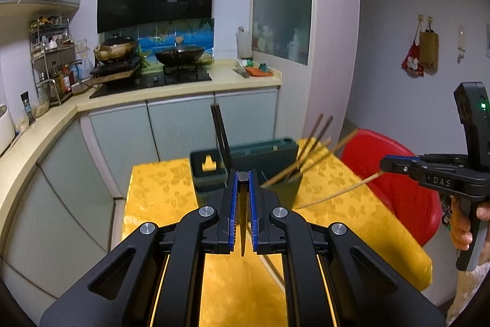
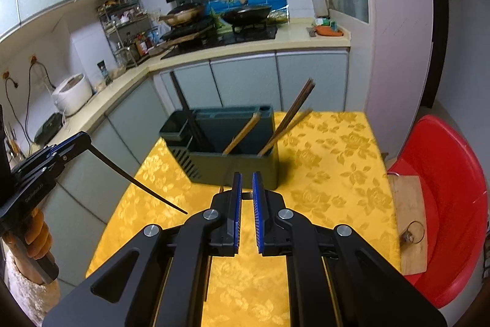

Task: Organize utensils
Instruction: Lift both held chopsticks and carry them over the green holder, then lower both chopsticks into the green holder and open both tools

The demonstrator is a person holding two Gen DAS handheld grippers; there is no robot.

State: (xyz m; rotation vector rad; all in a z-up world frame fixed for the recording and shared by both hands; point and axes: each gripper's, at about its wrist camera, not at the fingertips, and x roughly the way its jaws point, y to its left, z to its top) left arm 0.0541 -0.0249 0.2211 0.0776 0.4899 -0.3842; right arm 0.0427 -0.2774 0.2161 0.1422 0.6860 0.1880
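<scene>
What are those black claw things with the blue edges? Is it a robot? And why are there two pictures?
It's not a robot. A person's hand holds each black pinching tool, like big tongs. A small camera sits on each tool and looks along its two fingers. So one picture comes from the left tool and the other from the right tool.

Below them is a table with a yellow flowered cloth. On it stands a dark green plastic utensil box with chopsticks leaning inside. A red plastic chair is beside the table.

The left tool is shut on a thin dark chopstick. The right tool is shut on a pale wooden chopstick.
</scene>
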